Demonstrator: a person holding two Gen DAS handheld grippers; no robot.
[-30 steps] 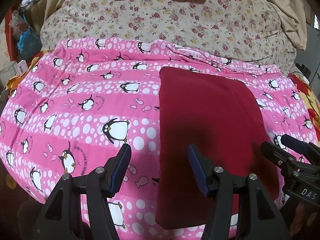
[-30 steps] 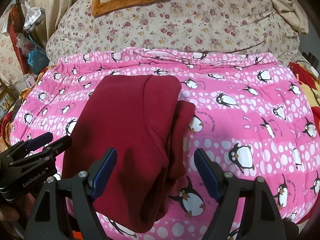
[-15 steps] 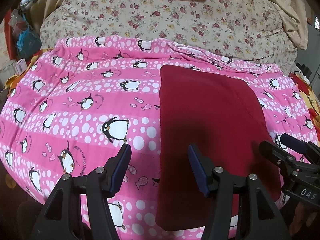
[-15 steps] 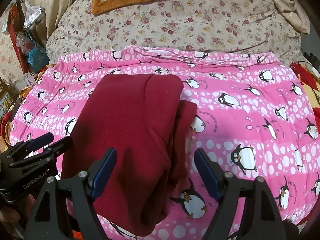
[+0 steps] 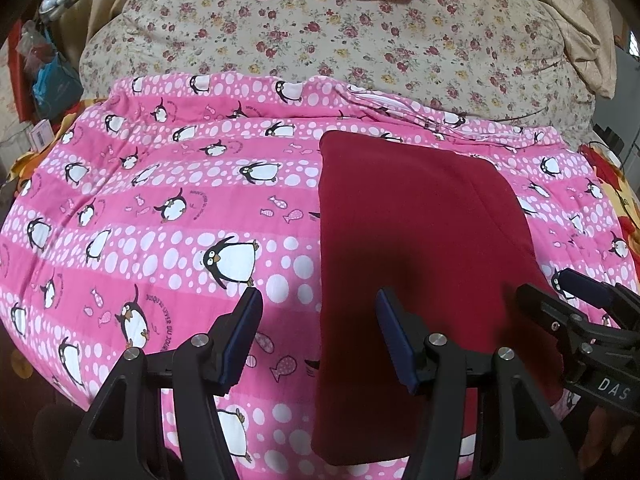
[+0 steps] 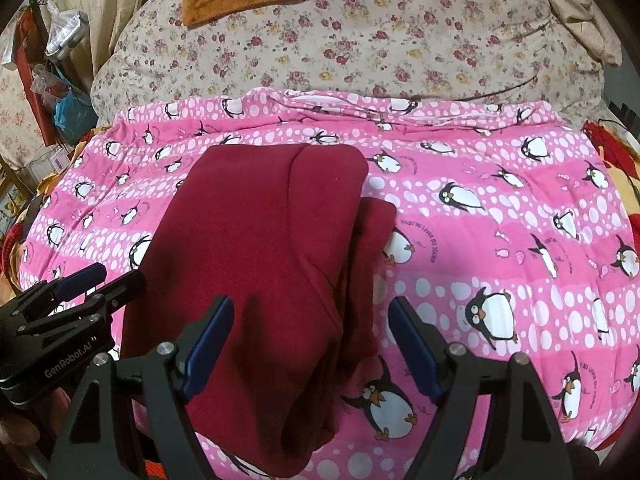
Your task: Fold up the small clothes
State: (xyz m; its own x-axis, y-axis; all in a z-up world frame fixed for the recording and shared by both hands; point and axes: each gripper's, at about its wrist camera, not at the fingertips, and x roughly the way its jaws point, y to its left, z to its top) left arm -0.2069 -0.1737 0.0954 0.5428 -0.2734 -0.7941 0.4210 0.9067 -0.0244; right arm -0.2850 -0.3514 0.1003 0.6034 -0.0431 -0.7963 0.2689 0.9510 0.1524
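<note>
Judging the garment point(image 6: 256, 264) lengthwise-folded ahead, we hold left gripper point(image 5: 318, 332) and right gripper point(image 6: 310, 340) spread, empty; crosswise fold remains.

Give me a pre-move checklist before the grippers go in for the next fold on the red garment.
1. Left gripper open and empty: ok.
2. Right gripper open and empty: ok.
3. Red garment lying flat on the pink penguin blanket: ok along its left edge in the left wrist view.
4. Right edge tidy: not ok; in the right wrist view an under layer sticks out past the top layer.
5. Near hem reachable: cannot tell; the gripper bodies cover part of it.
6. Grippers apart from each other: ok; neither touches the cloth.
</note>
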